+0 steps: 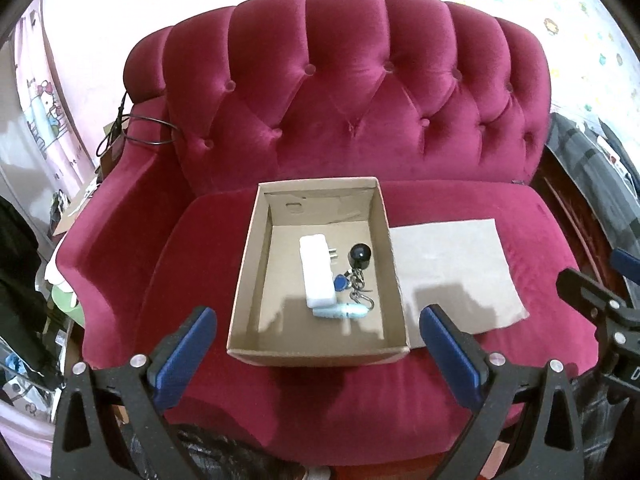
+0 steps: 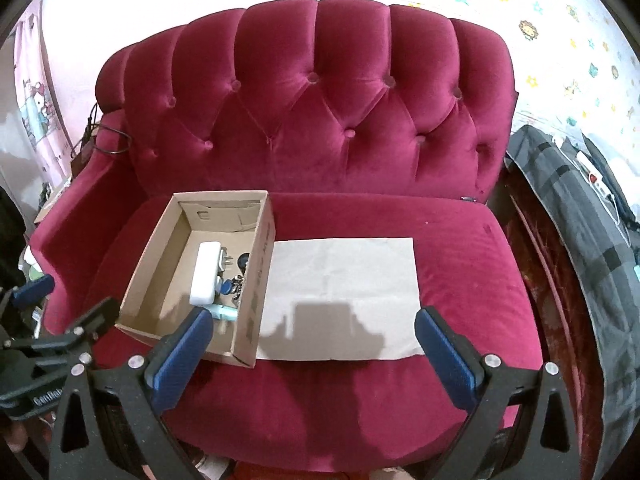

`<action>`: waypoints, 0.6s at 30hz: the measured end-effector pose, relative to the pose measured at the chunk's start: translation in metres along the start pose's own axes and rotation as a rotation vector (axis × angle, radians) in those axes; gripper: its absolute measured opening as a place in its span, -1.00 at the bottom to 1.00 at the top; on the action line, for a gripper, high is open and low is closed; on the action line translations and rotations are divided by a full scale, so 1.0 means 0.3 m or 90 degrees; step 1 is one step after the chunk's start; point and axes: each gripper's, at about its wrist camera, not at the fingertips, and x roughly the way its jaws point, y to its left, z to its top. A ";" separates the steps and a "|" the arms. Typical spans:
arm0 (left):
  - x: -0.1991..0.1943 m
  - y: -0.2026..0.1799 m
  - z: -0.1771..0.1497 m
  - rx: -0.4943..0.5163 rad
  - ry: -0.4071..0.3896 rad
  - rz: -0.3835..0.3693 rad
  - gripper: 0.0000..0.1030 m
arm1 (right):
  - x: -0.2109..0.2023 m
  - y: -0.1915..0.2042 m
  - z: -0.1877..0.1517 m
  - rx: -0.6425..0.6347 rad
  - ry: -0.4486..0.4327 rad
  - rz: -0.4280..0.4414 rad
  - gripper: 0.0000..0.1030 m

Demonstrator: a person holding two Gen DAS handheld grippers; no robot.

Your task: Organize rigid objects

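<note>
An open cardboard box point(image 1: 256, 264) point(image 2: 256, 280) sits on the red sofa seat. Inside lie a white plug adapter point(image 1: 316, 272) point(image 2: 206, 276), a black ball keychain point(image 1: 360, 256) point(image 2: 243, 260) with a blue tag point(image 1: 340, 280) and metal clips, and a pale blue tube-shaped item point(image 1: 342, 312) point(image 2: 226, 314). My left gripper point(image 1: 316, 332) hovers open in front of the box, nothing between its fingers. My right gripper point(image 2: 314, 336) stands open over the front of a grey paper sheet point(image 1: 452, 272) point(image 2: 344, 280) lying right of the box.
The tufted red sofa point(image 1: 360, 92) point(image 2: 320, 100) fills both views. A black cable point(image 1: 148, 132) hangs by its left arm. Dark checked fabric point(image 2: 580, 220) lies on the right. Clutter stands at the far left.
</note>
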 end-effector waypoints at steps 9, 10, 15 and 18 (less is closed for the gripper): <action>-0.046 -0.037 -0.030 0.008 -0.008 -0.006 1.00 | -0.048 -0.008 -0.024 -0.006 -0.015 -0.011 1.00; -0.048 -0.038 -0.030 0.008 -0.008 -0.006 1.00 | -0.050 -0.008 -0.026 -0.006 -0.015 -0.011 1.00; -0.060 -0.042 -0.029 0.010 -0.011 -0.003 1.00 | -0.058 -0.015 -0.024 -0.002 -0.017 -0.011 1.00; -0.067 -0.044 -0.029 0.012 -0.013 -0.002 1.00 | -0.066 -0.018 -0.021 0.000 -0.020 -0.011 1.00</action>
